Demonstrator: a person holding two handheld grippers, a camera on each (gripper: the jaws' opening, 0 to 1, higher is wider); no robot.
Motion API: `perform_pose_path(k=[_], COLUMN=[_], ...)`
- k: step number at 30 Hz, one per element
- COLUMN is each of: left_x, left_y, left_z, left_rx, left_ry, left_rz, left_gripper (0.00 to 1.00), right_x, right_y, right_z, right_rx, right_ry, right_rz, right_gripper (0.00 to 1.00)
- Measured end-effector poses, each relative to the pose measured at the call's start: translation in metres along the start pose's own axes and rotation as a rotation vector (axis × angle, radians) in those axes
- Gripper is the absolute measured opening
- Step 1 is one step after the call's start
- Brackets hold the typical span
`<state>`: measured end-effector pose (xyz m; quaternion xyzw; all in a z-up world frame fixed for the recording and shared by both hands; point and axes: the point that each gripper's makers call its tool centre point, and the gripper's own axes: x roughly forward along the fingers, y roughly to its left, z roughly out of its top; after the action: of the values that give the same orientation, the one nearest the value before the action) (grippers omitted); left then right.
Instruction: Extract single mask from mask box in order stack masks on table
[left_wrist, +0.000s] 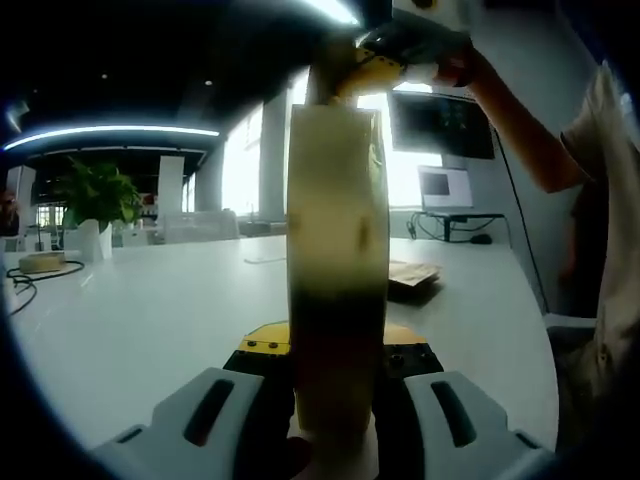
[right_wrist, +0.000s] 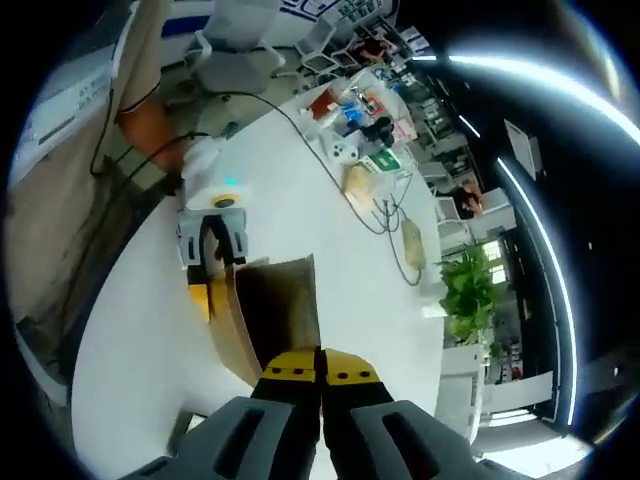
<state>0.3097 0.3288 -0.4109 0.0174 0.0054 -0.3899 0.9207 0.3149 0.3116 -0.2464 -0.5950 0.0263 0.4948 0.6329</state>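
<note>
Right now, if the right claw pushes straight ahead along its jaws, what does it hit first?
The brown mask box. The right claw, jaws together, sits right at the box's top edge, apparently already touching it. Past the box is the left claw holding its far end, then the white table.

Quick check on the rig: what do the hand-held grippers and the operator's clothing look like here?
Both match: the left hand-held gripper and right hand-held gripper have pale grey moulded jaws with dark slots, a black core and yellow plates at the tips. From the right gripper view, the left one's body is white with a small teal light, trailing a dark cable. The person wears a beige short-sleeved shirt.
</note>
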Motion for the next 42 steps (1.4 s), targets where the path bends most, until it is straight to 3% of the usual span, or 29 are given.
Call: perform_pose_path(k=[15, 26, 35, 42], left_x=[0.000, 0.001, 0.001, 0.001], left_y=[0.000, 0.000, 0.000, 0.000], left_z=[0.000, -0.001, 0.000, 0.000], left_rx=[0.002, 0.003, 0.003, 0.005], left_ry=[0.004, 0.005, 0.006, 0.006], left_rz=[0.000, -0.002, -0.002, -0.001], left_gripper=[0.20, 0.20, 0.20, 0.20], right_x=[-0.031, -0.065, -0.092, -0.104], right_y=[-0.033, -0.060, -0.071, -0.065], right_z=[0.002, -0.004, -0.024, -0.054], right_rx=[0.004, 0.017, 0.042, 0.103], right_ry=[0.006, 0.020, 0.067, 0.115], right_rz=[-0.127, -0.247, -0.315, -0.341], right_gripper=[0.00, 0.00, 0.00, 0.00])
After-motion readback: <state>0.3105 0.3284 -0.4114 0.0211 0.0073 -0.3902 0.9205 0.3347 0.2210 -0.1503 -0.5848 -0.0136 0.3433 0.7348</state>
